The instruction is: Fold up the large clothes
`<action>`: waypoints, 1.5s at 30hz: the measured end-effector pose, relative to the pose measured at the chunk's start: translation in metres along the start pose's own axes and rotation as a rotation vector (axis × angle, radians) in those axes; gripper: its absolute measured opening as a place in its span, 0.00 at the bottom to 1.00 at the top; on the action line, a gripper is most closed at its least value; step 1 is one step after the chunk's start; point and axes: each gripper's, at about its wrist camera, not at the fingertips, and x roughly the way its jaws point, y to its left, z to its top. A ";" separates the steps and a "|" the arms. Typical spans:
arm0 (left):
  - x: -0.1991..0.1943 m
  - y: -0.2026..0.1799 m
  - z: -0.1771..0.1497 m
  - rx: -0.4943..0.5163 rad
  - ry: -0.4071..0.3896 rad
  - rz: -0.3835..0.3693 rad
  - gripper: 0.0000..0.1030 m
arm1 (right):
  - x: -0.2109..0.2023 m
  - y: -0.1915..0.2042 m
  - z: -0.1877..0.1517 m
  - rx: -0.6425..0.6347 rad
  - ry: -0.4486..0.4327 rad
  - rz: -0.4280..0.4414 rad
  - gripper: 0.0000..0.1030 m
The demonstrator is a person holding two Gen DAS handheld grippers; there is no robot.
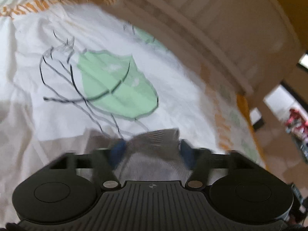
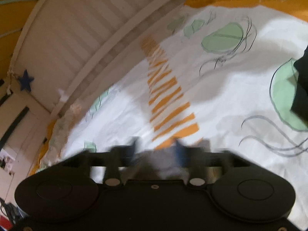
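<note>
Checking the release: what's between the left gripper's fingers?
Left wrist view: grey ribbed cloth sits between the left gripper fingers, jaws spread. Blur hides whether the pads touch it.

The left gripper (image 1: 152,148) tilts downward, its jaws spread apart with grey cloth (image 1: 154,154) lying between the blue pads (image 1: 117,152); the right gripper (image 2: 156,150) also slants down, jaws apart; motion blur leaves it unclear whether either pad presses anything.
</note>
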 end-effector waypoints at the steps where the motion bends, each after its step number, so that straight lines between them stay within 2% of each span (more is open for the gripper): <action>1: -0.009 0.001 0.000 0.003 -0.032 -0.005 0.78 | -0.005 0.001 0.001 -0.009 -0.017 0.007 0.78; 4: -0.032 -0.011 -0.003 0.069 -0.088 0.022 0.83 | -0.020 0.018 -0.003 -0.123 -0.036 0.008 0.78; 6: -0.042 -0.030 -0.011 0.160 -0.093 0.024 0.92 | -0.031 0.038 -0.015 -0.253 -0.041 0.002 0.78; 8: -0.047 -0.053 -0.024 0.270 -0.084 0.040 0.93 | -0.036 0.058 -0.030 -0.377 -0.039 0.011 0.79; 12: -0.033 -0.098 -0.053 0.486 -0.035 0.049 0.94 | -0.027 0.100 -0.072 -0.629 0.016 0.020 0.78; 14: -0.020 -0.110 -0.067 0.577 -0.019 0.069 0.94 | -0.013 0.112 -0.087 -0.695 0.052 0.010 0.78; 16: -0.003 -0.111 -0.075 0.617 -0.015 0.107 0.94 | 0.000 0.117 -0.095 -0.719 0.076 -0.004 0.78; 20: 0.036 -0.084 -0.076 0.530 0.078 0.213 0.94 | 0.030 0.109 -0.099 -0.752 0.097 -0.103 0.78; 21: 0.044 -0.074 -0.075 0.501 0.097 0.238 0.99 | 0.037 0.104 -0.099 -0.760 0.099 -0.141 0.78; 23: 0.048 -0.052 -0.070 0.437 0.095 0.197 1.00 | 0.044 0.087 -0.097 -0.742 0.106 -0.208 0.78; 24: 0.048 -0.048 -0.070 0.427 0.088 0.184 1.00 | 0.046 0.076 -0.094 -0.704 0.114 -0.220 0.83; 27: 0.048 -0.048 -0.075 0.464 0.067 0.182 1.00 | 0.047 0.048 -0.092 -0.578 0.102 -0.203 0.95; 31: 0.044 -0.046 -0.089 0.474 -0.004 0.185 1.00 | 0.045 0.047 -0.099 -0.590 0.070 -0.211 0.97; 38: 0.053 -0.050 -0.086 0.475 -0.011 0.190 1.00 | 0.053 0.041 -0.097 -0.557 0.065 -0.189 1.00; 42: 0.056 -0.052 -0.081 0.479 0.017 0.194 1.00 | 0.054 0.041 -0.095 -0.555 0.070 -0.191 1.00; 45: 0.051 -0.060 -0.069 0.478 0.107 0.204 1.00 | 0.054 0.043 -0.091 -0.545 0.100 -0.186 1.00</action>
